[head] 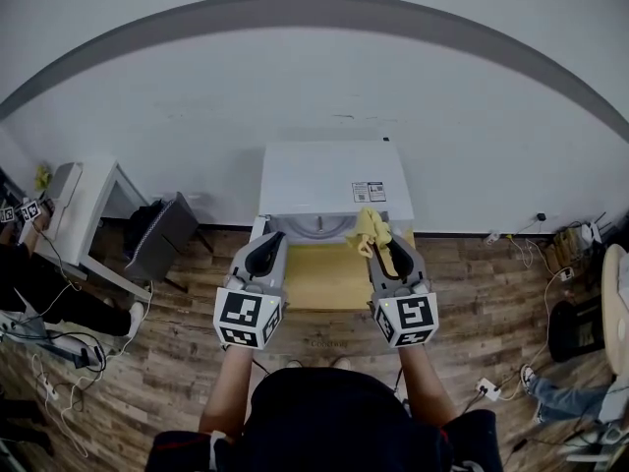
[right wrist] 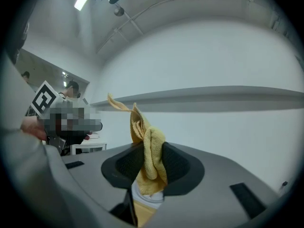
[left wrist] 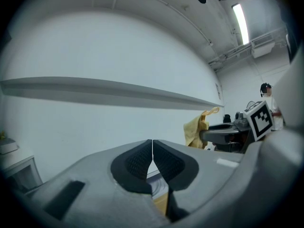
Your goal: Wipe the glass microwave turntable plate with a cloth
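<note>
A white microwave (head: pixel 334 177) stands against the wall, with a yellow tabletop (head: pixel 319 275) in front of it. A pale round plate rim (head: pixel 316 226) shows at the microwave's front edge, between my two grippers. My left gripper (head: pixel 268 242) is shut with nothing in it; in the left gripper view its pads (left wrist: pixel 140 161) meet in a thin line. My right gripper (head: pixel 380 242) is shut on a yellow cloth (right wrist: pixel 148 148), which sticks up above the jaws and hangs a little below them. The cloth (left wrist: pixel 197 128) also shows from the left gripper's side.
A dark grey chair (head: pixel 157 234) and a white desk (head: pixel 84 205) stand at the left. Cables and a power strip (head: pixel 488 386) lie on the wooden floor. A person's legs (head: pixel 575 393) show at the right edge.
</note>
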Available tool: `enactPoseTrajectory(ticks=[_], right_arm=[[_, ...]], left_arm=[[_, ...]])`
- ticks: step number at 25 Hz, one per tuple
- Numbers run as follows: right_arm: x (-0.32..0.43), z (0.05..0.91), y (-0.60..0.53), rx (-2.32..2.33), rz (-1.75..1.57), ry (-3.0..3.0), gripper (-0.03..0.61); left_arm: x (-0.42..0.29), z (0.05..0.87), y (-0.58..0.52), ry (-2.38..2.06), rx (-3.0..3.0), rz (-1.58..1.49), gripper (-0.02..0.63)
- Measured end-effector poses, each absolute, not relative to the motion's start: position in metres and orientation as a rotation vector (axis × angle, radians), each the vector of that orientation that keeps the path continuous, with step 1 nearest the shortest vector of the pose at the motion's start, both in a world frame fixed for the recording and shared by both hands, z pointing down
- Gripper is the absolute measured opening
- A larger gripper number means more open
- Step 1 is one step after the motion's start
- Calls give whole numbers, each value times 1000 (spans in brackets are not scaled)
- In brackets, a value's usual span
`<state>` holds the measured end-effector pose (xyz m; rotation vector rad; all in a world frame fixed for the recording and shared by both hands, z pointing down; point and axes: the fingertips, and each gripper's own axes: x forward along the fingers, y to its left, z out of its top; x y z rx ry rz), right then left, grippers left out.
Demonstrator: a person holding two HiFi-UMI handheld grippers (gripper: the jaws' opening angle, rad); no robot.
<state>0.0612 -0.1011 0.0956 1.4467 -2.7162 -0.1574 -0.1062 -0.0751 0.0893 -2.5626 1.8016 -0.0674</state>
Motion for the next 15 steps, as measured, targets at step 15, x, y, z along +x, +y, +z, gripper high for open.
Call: enactPoseTrajectory(ticks=[15], right_arm=[[63, 91, -107, 1438, -151, -2742, 121]], left_arm=[[-99, 94, -75, 1793, -2581, -91, 20]])
